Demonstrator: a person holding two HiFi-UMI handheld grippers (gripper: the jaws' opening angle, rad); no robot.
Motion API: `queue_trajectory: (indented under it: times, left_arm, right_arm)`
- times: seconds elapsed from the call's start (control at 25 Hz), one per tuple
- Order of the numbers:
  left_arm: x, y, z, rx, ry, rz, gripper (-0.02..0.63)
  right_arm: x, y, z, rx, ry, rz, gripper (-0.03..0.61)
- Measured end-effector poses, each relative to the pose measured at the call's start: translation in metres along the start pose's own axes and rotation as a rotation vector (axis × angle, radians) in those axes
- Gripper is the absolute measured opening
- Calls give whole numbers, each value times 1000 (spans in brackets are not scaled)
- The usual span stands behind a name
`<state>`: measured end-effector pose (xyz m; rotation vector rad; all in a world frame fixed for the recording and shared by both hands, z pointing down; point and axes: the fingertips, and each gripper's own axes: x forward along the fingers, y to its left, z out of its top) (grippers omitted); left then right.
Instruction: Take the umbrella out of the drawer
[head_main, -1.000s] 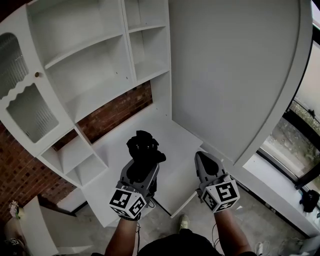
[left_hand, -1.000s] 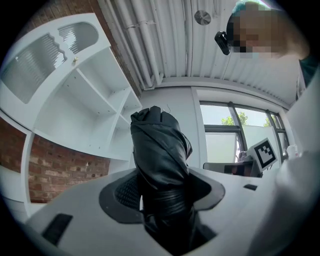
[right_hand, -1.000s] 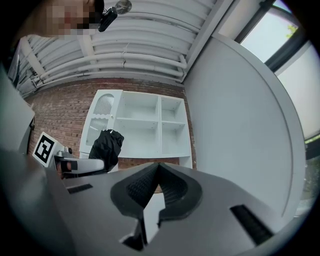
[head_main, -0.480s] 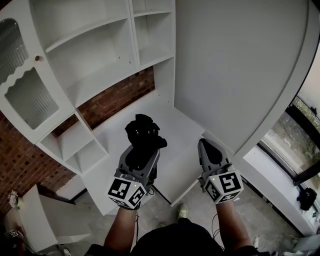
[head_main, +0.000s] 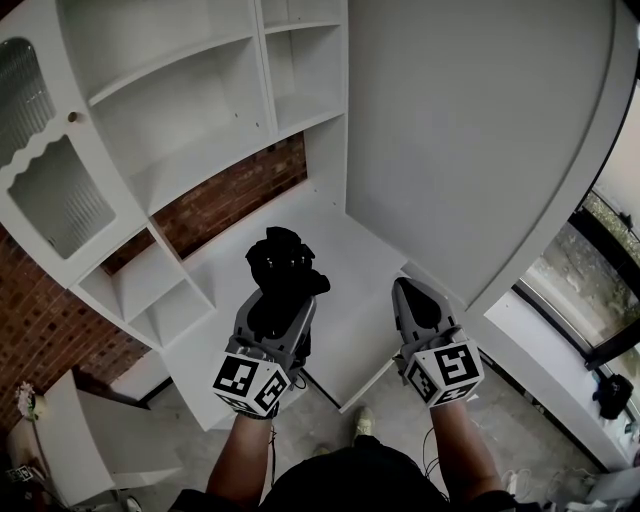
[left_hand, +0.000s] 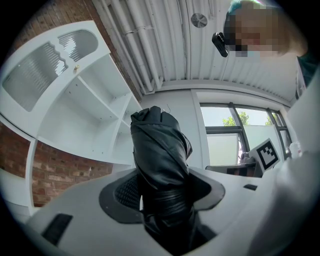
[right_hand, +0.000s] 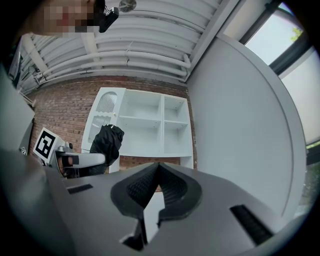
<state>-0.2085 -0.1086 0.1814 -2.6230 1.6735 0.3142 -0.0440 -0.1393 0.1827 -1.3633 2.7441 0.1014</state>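
Observation:
A black folded umbrella (head_main: 283, 268) sticks up out of my left gripper (head_main: 282, 302), which is shut on its lower part above the white desk top (head_main: 345, 270). In the left gripper view the umbrella (left_hand: 161, 150) fills the gap between the jaws of the left gripper (left_hand: 161, 202) and rises past them, its fabric wrapped in folds. My right gripper (head_main: 409, 303) hangs beside it to the right, shut with nothing held. In the right gripper view the right gripper (right_hand: 159, 167) has its tips touching, and the umbrella (right_hand: 107, 141) shows at the left.
A white shelf unit (head_main: 180, 120) with open compartments stands ahead against a brick wall (head_main: 235, 215). A glass-fronted door (head_main: 50, 190) is at the left. A tall white panel (head_main: 480, 150) rises on the right. Windows (head_main: 605, 250) lie beyond it.

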Motion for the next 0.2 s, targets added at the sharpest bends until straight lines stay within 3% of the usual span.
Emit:
queue_trajectory:
  times: [0.2]
  left_arm:
    - [3, -6, -1, 0, -1, -1, 236]
  right_arm:
    - [-3, -3, 1, -7, 2, 6, 5]
